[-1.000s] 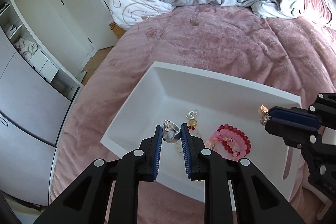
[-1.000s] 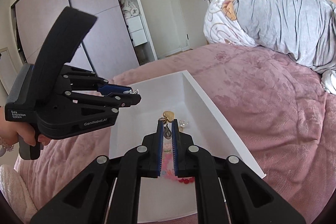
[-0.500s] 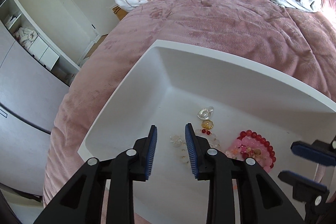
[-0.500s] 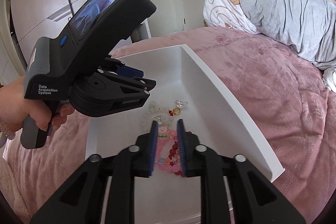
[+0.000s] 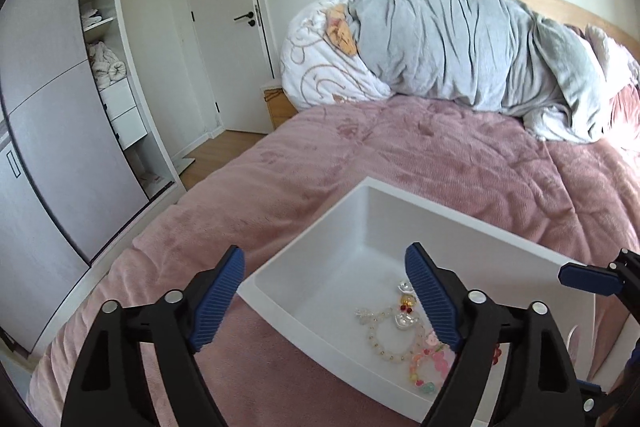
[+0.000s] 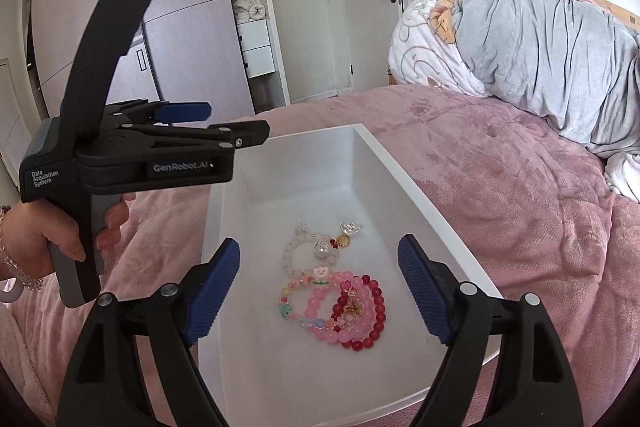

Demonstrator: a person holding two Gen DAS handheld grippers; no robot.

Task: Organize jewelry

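Observation:
A white tray [image 6: 424, 211] sits on the pink bedspread. In it lie a clear bead bracelet [image 6: 298, 255], a pink bead bracelet [image 6: 320, 323], a red bead bracelet [image 6: 374, 311], a pastel charm bracelet [image 6: 292, 299] and small silver and gold charms [image 6: 346, 233]. My right gripper [image 6: 318, 287] is wide open and empty above the near end of the tray. My left gripper [image 5: 326, 297] is wide open and empty over the tray's left rim [image 5: 304, 227]; it shows at the left in the right wrist view [image 6: 224, 121]. The clear bracelet [image 5: 386, 335] lies below it.
The pink bedspread [image 5: 400, 155] surrounds the tray. A grey duvet [image 5: 480, 47] and a white pillow [image 5: 316, 67] are heaped at the headboard. A wardrobe with open shelves [image 5: 104, 39] and a white door [image 5: 224, 27] stand to the left.
Both grippers let go of the jewelry they held, opened wide and lifted back from the tray. The released pieces now lie in the tray.

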